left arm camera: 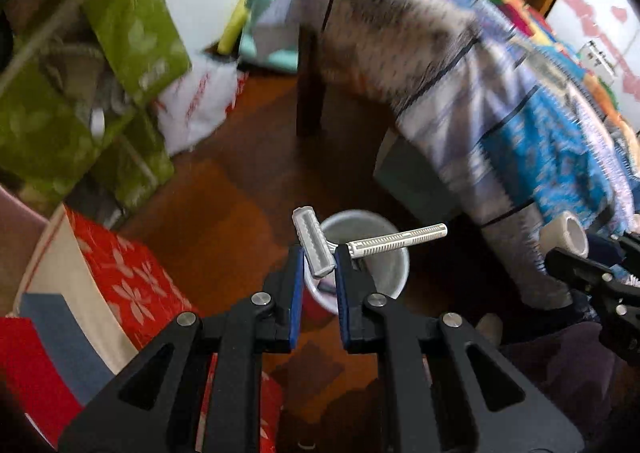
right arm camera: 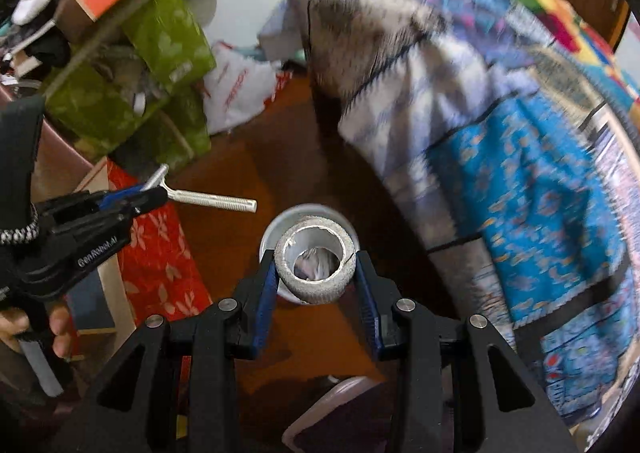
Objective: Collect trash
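My left gripper (left arm camera: 319,259) is shut on a white disposable razor (left arm camera: 316,249), its head between the blue pads and its handle sticking out to the right. Below it on the brown floor stands a white cup-shaped bin (left arm camera: 384,253) with a red outside. My right gripper (right arm camera: 316,271) is shut on a grey tape roll (right arm camera: 316,285), held ring-open toward the camera right above the same bin (right arm camera: 276,231). In the right wrist view the left gripper (right arm camera: 154,197) with the razor (right arm camera: 212,201) hangs at the left. The right gripper (left arm camera: 592,257) and its roll (left arm camera: 566,233) show at the right edge of the left wrist view.
A bed with a blue patterned blanket (right arm camera: 540,181) fills the right side. Green patterned bags (right arm camera: 168,37) and a white plastic bag (right arm camera: 236,89) are piled at the left. A red flowered box (left arm camera: 132,277) stands close to the bin. A hand (right arm camera: 36,329) holds the left gripper.
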Demonstrator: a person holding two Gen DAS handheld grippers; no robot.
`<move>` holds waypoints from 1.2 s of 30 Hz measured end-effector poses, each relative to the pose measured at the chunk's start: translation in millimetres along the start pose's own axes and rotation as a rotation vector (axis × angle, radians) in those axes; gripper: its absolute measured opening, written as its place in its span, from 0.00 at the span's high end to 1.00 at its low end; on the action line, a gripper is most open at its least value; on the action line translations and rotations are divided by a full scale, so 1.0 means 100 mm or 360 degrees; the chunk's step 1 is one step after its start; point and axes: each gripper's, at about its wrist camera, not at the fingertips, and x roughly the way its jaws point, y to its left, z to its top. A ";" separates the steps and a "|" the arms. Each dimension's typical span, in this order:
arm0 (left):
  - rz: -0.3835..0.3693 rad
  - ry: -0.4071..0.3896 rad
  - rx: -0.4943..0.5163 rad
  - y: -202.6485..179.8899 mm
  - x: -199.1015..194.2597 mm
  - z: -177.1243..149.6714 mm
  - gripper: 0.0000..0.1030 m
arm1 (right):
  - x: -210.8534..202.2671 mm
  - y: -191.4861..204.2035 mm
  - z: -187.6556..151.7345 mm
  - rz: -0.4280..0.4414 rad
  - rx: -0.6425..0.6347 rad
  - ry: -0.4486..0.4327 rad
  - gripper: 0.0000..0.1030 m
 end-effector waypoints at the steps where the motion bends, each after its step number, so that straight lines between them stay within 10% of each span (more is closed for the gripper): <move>1: 0.0013 0.0042 -0.0002 0.01 0.12 -0.02 0.87 | 0.09 -0.01 0.01 0.0004 0.0008 0.0034 0.66; 12: 0.0039 0.0298 0.0009 -0.10 0.89 -0.05 0.86 | 0.67 -0.07 0.28 0.0077 0.0077 0.0199 0.66; 19: -0.0207 0.0438 -0.0086 -0.17 1.08 0.05 0.69 | 0.76 -0.10 0.39 0.0288 0.0106 0.0216 0.65; 36: -0.0181 0.0252 -0.0040 -0.11 0.46 0.02 0.66 | 0.59 -0.10 0.34 0.0224 0.0050 0.0215 0.62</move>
